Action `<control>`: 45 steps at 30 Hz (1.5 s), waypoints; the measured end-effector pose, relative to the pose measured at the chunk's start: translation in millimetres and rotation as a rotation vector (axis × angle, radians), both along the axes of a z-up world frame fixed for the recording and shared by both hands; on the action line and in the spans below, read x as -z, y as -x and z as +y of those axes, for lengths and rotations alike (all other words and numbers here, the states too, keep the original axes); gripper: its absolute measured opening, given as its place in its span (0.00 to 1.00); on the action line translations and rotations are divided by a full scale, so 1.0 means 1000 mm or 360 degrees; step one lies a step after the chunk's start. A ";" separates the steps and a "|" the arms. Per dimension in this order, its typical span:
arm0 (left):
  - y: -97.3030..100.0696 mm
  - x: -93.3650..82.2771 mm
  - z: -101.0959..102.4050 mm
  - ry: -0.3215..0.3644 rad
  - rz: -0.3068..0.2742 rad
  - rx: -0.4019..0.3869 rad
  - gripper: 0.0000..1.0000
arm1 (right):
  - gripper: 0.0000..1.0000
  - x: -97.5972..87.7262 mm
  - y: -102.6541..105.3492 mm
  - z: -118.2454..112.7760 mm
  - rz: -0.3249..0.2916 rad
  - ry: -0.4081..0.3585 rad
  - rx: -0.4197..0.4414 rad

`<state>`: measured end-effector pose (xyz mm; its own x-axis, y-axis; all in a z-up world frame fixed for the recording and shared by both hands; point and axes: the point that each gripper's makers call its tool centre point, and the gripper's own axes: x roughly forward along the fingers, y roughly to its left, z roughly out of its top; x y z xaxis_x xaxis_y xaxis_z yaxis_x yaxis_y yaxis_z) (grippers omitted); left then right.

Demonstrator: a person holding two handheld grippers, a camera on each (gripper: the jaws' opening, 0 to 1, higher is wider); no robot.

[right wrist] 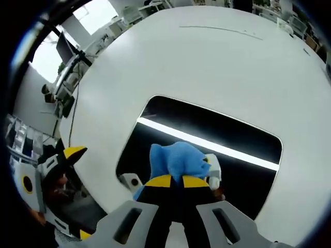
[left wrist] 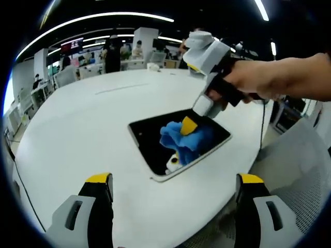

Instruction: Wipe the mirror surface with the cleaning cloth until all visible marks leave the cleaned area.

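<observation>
A rectangular mirror (left wrist: 150, 137) (right wrist: 207, 124) with a pale frame lies flat on the white table, its glass reflecting a dark ceiling and a light strip. A crumpled blue cloth (left wrist: 189, 139) (right wrist: 178, 157) rests on the glass. My right gripper (left wrist: 189, 125) (right wrist: 177, 182), held by a person's hand (left wrist: 269, 77), is shut on the cloth and presses it onto the mirror. My left gripper (left wrist: 173, 186) hovers open above the table's near edge, short of the mirror, with nothing between its yellow-tipped fingers. It also appears at the left of the right gripper view (right wrist: 57, 170).
The round white table (left wrist: 77, 124) (right wrist: 217, 57) spreads wide around the mirror. A mesh chair (left wrist: 305, 170) stands beyond its right edge. Desks, monitors and people fill the room behind (left wrist: 108, 51). A cable (left wrist: 262, 124) hangs off the table's right side.
</observation>
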<state>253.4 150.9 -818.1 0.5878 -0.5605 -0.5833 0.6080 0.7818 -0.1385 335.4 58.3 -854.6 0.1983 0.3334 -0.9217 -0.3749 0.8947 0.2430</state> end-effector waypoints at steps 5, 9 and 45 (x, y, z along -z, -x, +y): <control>0.001 0.001 0.000 0.0004 0.0008 0.0005 0.99 | 0.00 0.001 -0.010 0.001 0.0009 0.0003 0.0003; 0.000 0.001 -0.001 0.0020 0.0017 -0.0003 0.99 | 0.00 0.000 -0.017 0.001 0.0006 -0.0001 -0.0003; -0.002 0.000 0.002 -0.0004 -0.0011 -0.0021 0.99 | 0.00 -0.001 -0.062 0.002 -0.0015 0.0046 -0.0022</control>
